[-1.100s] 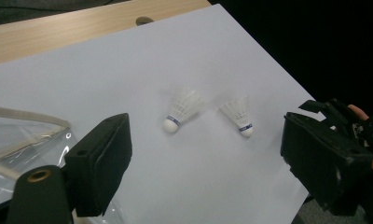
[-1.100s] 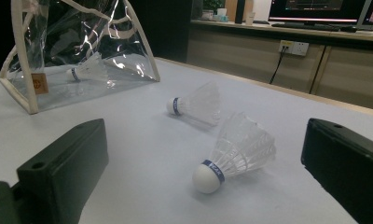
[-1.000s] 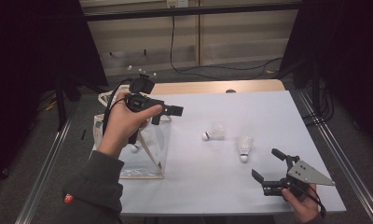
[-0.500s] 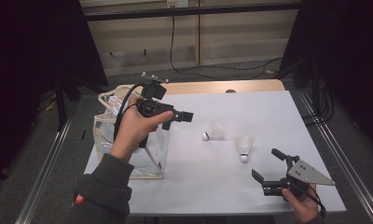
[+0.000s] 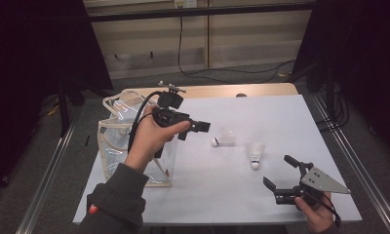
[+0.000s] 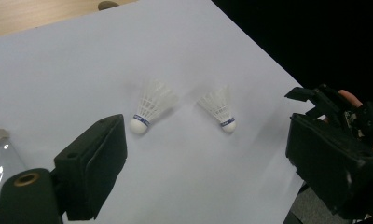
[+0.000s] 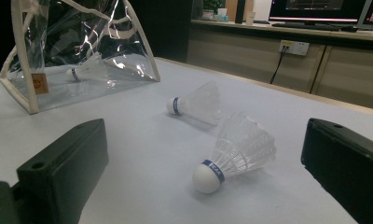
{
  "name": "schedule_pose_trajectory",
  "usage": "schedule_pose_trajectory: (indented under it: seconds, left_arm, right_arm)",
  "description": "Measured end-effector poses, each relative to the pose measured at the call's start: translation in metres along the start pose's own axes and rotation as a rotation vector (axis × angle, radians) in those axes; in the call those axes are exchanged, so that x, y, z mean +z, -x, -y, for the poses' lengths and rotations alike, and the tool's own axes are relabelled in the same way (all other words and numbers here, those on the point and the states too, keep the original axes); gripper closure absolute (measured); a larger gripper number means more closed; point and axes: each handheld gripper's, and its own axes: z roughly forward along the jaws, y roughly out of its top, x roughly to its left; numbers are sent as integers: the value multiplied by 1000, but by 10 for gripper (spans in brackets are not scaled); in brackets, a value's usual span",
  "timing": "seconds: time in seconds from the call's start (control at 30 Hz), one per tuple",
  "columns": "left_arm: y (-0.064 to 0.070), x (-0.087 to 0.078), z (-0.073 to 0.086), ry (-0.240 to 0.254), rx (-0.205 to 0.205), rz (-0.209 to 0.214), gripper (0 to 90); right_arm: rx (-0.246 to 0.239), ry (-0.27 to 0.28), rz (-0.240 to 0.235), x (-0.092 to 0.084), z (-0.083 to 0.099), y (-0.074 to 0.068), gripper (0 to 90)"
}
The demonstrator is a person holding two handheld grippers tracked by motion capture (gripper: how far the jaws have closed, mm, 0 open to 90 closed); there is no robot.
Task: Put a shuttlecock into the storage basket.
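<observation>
Hovering released over the bench (image 5: 290, 117), the left claw (image 5: 195, 130) is aimed at the three o'clock shuttlecock (image 5: 223, 139), while the right claw (image 5: 280, 176), also released, is kept waiting by another shuttlecock (image 5: 255, 155), presumably for bagging.

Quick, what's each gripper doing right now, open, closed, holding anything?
Left gripper: open, jaws have just been opening, nothing between them.
Right gripper: open, holding nothing.
</observation>
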Motion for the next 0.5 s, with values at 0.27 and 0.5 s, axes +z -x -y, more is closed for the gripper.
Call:
schedule_pose_trajectory:
  seconds: [0.27, 0.5]
  left_arm:
    - [1, 10, 4, -9, 0, 4, 120]
    - [1, 21, 8, -15, -5, 11, 113]
  right_arm:
    - [-1, 0, -3, 0, 0, 0, 3]
    - [-1, 0, -2, 0, 0, 0, 3]
